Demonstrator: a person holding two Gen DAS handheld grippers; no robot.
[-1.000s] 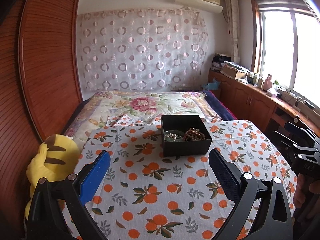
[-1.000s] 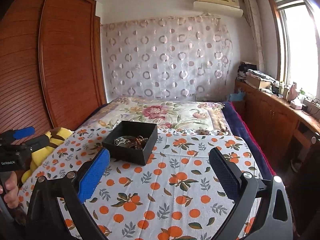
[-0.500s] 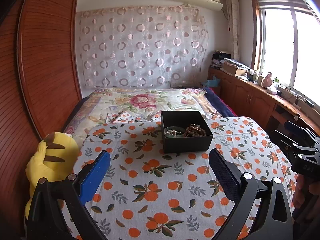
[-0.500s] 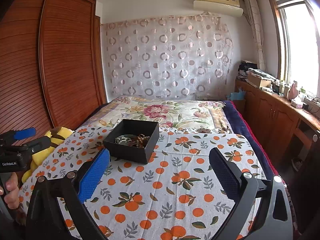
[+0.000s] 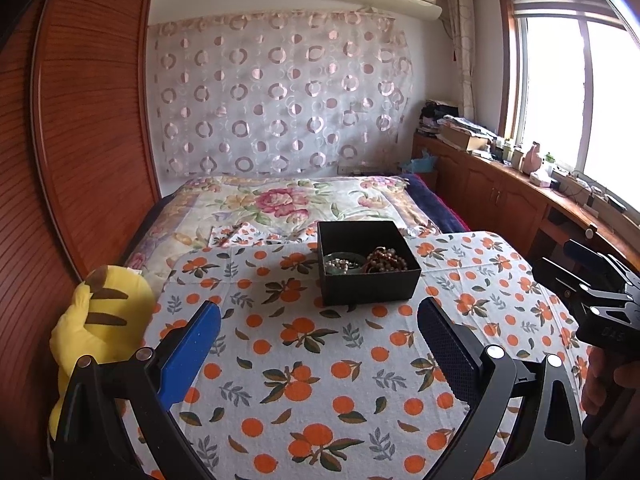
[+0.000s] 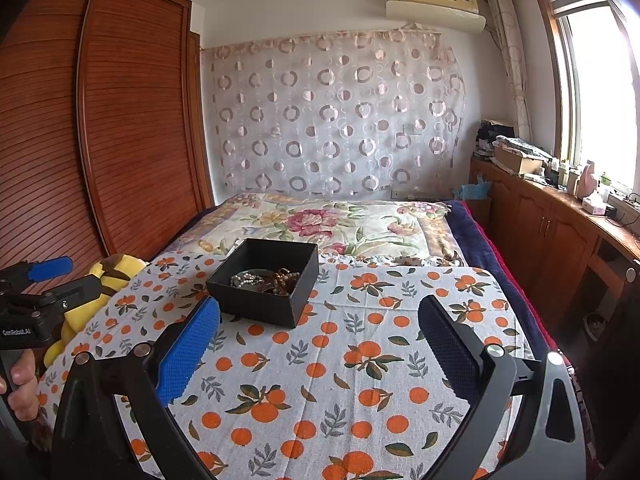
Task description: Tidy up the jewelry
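left tongs (image 6: 44, 280) body reads "genrobot.ai" (small print).

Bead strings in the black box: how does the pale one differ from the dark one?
The pale bead string looks whitish-grey; the dark bead string is reddish-brown. In the left wrist view the pale one lies left and flatter, the dark one right and heaped higher. Both are bunched on the floor of the black box, close together; neither gripper touches them.

Orange-print cloth (image 5: 320, 380); yellow plush (image 5: 100, 320) beside; wooden wardrobe (image 6: 132, 120)
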